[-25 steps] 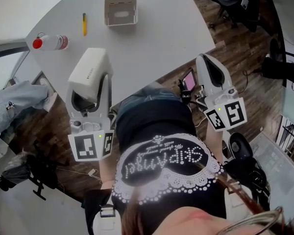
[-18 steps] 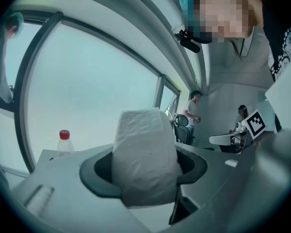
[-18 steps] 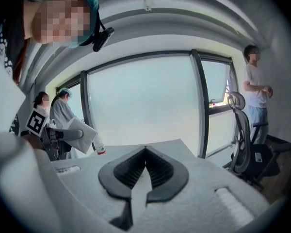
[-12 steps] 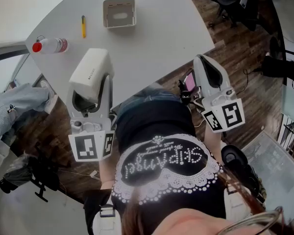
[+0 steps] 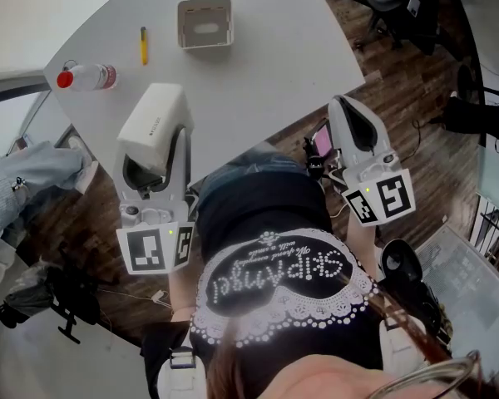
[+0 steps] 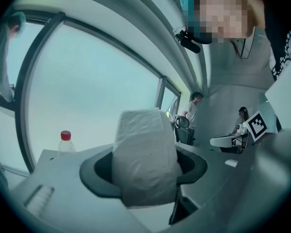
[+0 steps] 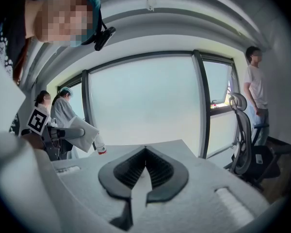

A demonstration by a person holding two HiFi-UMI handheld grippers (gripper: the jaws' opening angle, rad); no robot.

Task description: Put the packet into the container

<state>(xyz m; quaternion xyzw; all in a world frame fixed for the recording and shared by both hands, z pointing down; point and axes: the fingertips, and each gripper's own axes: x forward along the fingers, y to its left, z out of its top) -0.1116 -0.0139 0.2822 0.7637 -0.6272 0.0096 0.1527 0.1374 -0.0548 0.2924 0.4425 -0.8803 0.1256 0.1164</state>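
Grey-white table fills the upper middle of the head view, with dark wood floor to its right. Versus a second ago, next to nothing has changed. Both claws sit where they were, give or take a slight drift of the frame. Grip on the packet is the same, and so is the layout on the table.

My left gripper has its jaws spread around a white, soft, plastic-wrapped packet, pinching it from both sides. The packet sticks out well past the jaw tips. It hangs over the near part of the table, left of centre.

The small beige open-top rectangular container sits at upper centre, well apart from the packet. A thin yellow pen lies just left of the container. A clear plastic bottle with red cap is at upper left, near the table edge.

My right gripper has its jaws pressed together, tips touching, nothing between them. In the head view it sits right of centre at the table's near edge, mostly over the floor.

Hard to read: the packet's lower end is buried between my jaws. The container's inside is too small to make out. My black printed top blocks the lower centre.
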